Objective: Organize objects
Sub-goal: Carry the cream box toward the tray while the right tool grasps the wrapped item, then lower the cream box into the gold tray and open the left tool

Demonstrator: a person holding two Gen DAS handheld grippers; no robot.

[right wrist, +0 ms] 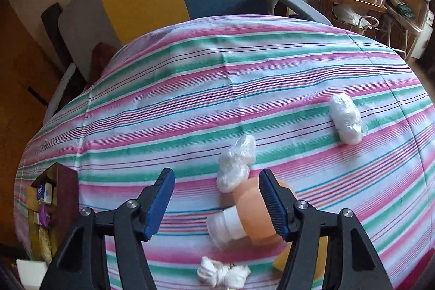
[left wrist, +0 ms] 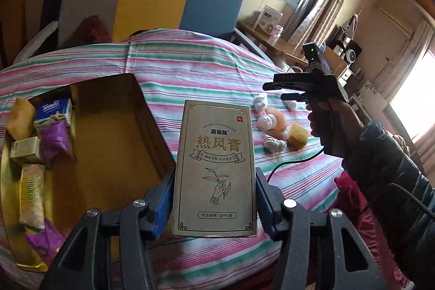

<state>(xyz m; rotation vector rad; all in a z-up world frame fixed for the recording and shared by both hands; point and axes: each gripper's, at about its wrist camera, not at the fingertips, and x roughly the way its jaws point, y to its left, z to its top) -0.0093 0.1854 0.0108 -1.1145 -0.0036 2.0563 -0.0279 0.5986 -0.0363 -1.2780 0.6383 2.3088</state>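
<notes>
1. The left gripper (left wrist: pixel 214 204) has its blue-padded fingers (left wrist: pixel 164 205) pressed against both long sides of a tall grey carton (left wrist: pixel 214 170) with gold lettering, which stands upright in the lower centre of the left wrist view.
2. To the carton's left sits an open gold box (left wrist: pixel 114 132) on the striped tabletop (left wrist: pixel 190 72); tissue packs and small packets line its left side.
3. The right gripper (right wrist: pixel 216 201) hangs over the cloth, fingers (right wrist: pixel 160 197) partly apart, holding nothing.
4. An orange bottle (right wrist: pixel 244 216) with a white cap lies on the cloth at the lower centre of the right wrist view, against the inner face of the right-hand finger; I cannot tell if they touch.
5. Plastic-wrapped white bundles (right wrist: pixel 236 163) lie close by, one (right wrist: pixel 345 122) farther to the right.
6. A yellow lump (left wrist: pixel 297 137) rests beside them in the left wrist view.
</notes>
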